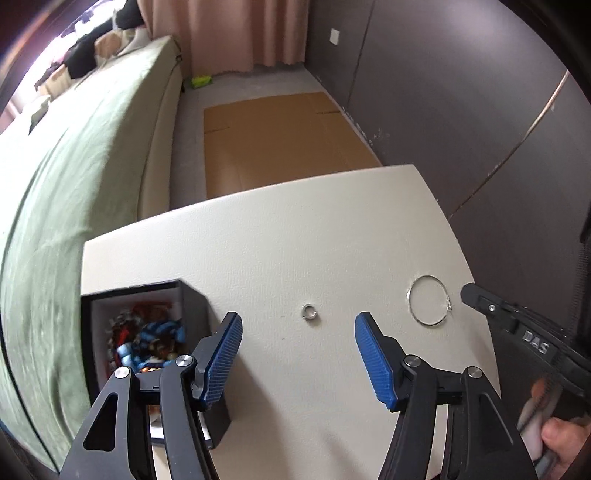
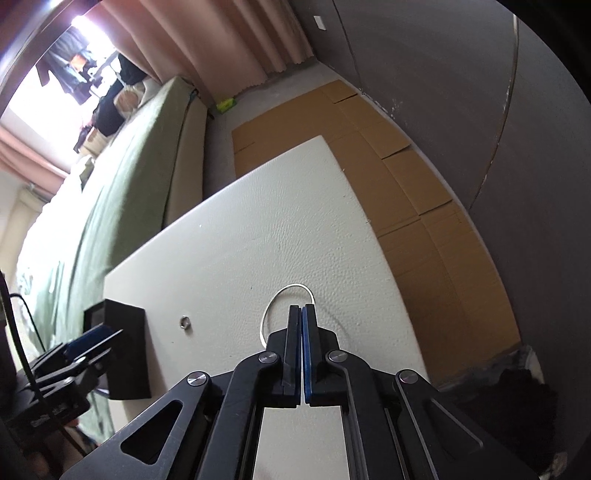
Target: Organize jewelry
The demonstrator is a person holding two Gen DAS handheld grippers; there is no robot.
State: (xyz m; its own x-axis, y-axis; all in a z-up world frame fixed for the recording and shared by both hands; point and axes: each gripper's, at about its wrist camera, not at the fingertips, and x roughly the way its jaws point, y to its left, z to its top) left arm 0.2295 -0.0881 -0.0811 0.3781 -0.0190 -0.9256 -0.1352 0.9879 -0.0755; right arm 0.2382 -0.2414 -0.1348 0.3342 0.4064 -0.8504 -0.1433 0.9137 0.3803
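A thin silver hoop (image 1: 428,301) lies on the white table (image 1: 295,240) at the right. A small silver ring (image 1: 308,312) lies mid-table. A black box (image 1: 147,332) full of colourful jewelry stands at the left. My left gripper (image 1: 298,345) is open and empty, just short of the small ring. My right gripper (image 2: 301,308) has its jaws together at the near edge of the hoop (image 2: 286,295); its tip (image 1: 471,293) touches the hoop's clasp side. Whether the wire is pinched is hidden. The ring (image 2: 184,322) and box (image 2: 125,343) show left of it.
A green-covered bed (image 1: 74,166) runs along the left. Flattened cardboard (image 1: 280,140) lies on the floor beyond the table. A dark wall (image 1: 461,110) stands at the right, pink curtains (image 1: 229,33) at the back.
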